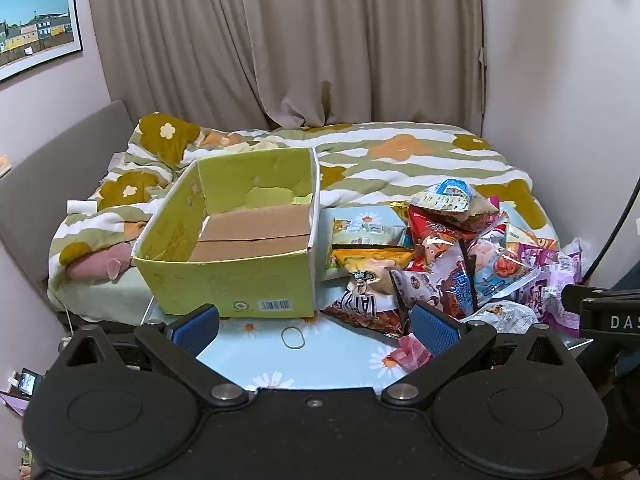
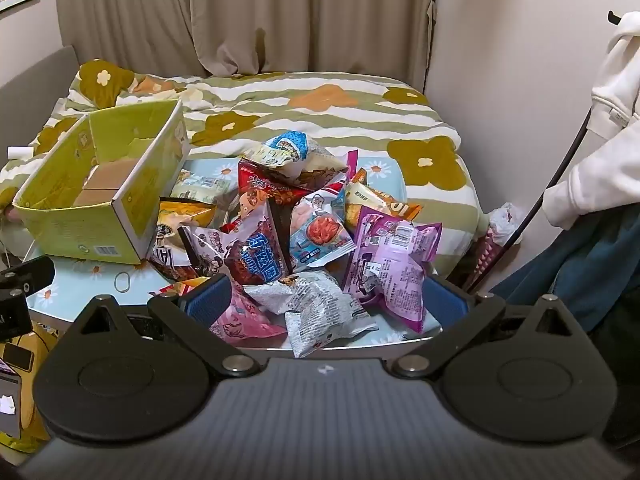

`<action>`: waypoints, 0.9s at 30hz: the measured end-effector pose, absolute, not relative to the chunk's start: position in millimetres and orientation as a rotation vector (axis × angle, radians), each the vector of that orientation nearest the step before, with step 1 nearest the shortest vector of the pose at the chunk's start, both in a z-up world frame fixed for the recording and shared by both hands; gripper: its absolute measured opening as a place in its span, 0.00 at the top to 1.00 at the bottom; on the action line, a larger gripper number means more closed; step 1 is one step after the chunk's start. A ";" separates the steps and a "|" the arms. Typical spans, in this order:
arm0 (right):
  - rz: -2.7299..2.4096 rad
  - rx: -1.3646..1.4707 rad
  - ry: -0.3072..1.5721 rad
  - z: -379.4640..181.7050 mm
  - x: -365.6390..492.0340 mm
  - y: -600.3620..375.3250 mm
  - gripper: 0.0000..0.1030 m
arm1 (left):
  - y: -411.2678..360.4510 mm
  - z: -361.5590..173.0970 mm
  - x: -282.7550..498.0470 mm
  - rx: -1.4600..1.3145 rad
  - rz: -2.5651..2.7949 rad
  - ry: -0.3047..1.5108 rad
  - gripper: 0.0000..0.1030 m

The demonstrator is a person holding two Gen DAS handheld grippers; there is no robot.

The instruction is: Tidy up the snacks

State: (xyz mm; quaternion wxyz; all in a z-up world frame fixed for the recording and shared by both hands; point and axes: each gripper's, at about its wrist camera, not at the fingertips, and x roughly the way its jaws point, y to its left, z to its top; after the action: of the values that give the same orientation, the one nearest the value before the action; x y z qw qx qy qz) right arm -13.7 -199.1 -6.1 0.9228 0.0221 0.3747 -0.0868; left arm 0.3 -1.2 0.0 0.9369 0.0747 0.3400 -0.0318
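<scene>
The left gripper stands wide and holds nothing; between its blue pads lies a rubber band, and just ahead is the green cardboard box. The right gripper is also wide and empty, low over the pile of snack bags, with a grey bag and a purple bag nearest, the box ahead to its left.

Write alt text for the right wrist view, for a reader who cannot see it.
An open right gripper hovers over a heap of snack packets on a daisy-print table, holding nothing. An empty yellow-green cardboard box stands left of the heap, with a flower-patterned bed and beige curtains behind.
</scene>
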 end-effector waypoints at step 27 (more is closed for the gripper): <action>-0.181 0.039 0.773 -8.2 -7.0 -197.3 0.00 | 1.6 -2.1 3.3 0.153 -0.047 0.680 0.00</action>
State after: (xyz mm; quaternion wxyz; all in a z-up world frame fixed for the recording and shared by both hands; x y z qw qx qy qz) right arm -7.0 -197.3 -8.2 0.9220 0.0190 0.3766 -0.0883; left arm 3.3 1.6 -2.1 0.9397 0.0749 0.3330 -0.0232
